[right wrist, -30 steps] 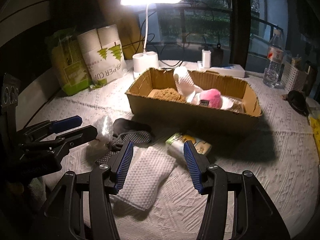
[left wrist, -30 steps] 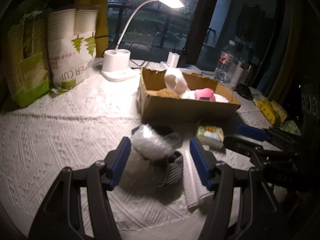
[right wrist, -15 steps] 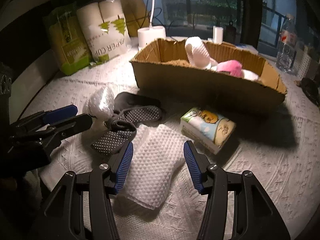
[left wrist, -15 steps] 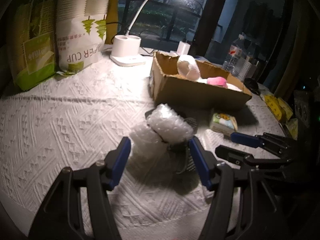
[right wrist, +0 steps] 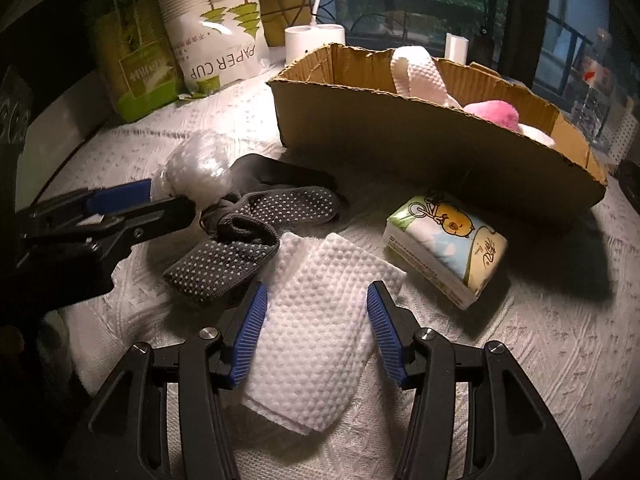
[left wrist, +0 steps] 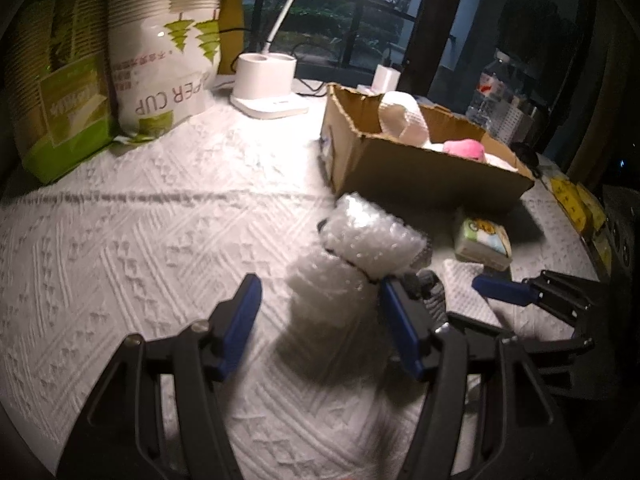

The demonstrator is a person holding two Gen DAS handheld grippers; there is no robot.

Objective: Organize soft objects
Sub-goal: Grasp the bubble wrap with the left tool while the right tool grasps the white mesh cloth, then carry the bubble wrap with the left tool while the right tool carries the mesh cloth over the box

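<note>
My left gripper [left wrist: 320, 312] is open around a roll of bubble wrap [left wrist: 360, 248] lying on the white cloth; it also shows in the right wrist view [right wrist: 196, 172]. My right gripper [right wrist: 316, 328] is open, its jaws either side of a folded white textured cloth [right wrist: 320, 340]. Grey dotted socks [right wrist: 240, 240] lie between the two items. A tissue pack [right wrist: 444, 244] lies to the right. The cardboard box [right wrist: 420, 140] behind holds a white rolled cloth [right wrist: 420, 72] and a pink plush [right wrist: 496, 112].
Paper cup packs [left wrist: 160, 52] and a green bag [left wrist: 56, 92] stand at the back left. A white lamp base [left wrist: 266, 88] stands behind the box. A water bottle [left wrist: 492, 88] and yellow items [left wrist: 572, 200] are at the right edge.
Both grippers have moved lower and closer to the table. The left gripper now straddles the bubble wrap; the right gripper now straddles the white cloth.
</note>
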